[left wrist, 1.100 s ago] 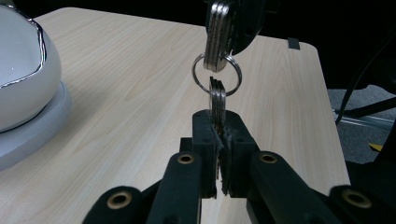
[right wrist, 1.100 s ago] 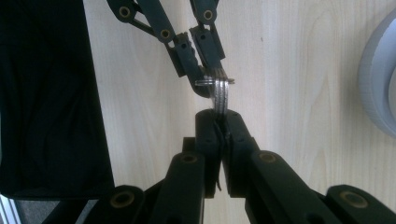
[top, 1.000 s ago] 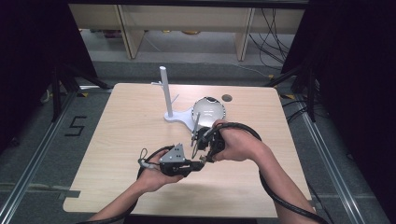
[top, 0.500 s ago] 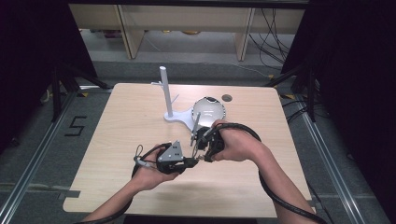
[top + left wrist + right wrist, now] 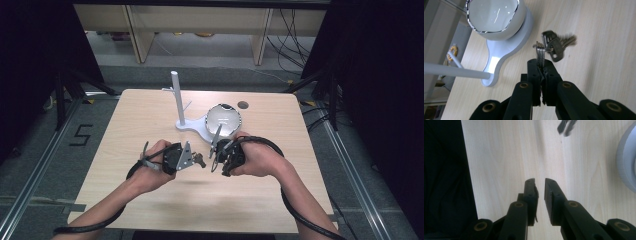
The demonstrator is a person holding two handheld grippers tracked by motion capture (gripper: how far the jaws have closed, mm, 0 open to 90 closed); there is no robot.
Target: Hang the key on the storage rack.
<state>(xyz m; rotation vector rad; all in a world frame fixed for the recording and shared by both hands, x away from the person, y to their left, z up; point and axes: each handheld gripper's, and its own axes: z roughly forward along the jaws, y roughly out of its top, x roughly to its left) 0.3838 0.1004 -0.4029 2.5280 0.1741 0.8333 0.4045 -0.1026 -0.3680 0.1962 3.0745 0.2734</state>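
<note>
A bunch of metal keys [image 5: 540,53] sits clamped between the jaws of my left gripper [image 5: 541,63], which is shut on it; more keys of the bunch [image 5: 555,46] dangle just above the wooden table. In the high view my left gripper [image 5: 193,160] holds the keys [image 5: 200,161] at mid-table. My right gripper [image 5: 216,161] faces it from the right, a short way off. Its jaws [image 5: 539,181] stand slightly open with nothing between them, and the keys [image 5: 566,126] show blurred ahead.
A white stand with an upright post [image 5: 175,97] and a flat base [image 5: 192,127] carries a round white dish [image 5: 223,120] just beyond both grippers. A dark round hole [image 5: 243,105] lies in the table [image 5: 150,200] behind the dish.
My left gripper, with the keys in it, has shifted a little away from the table's near edge. The right gripper has barely moved.
</note>
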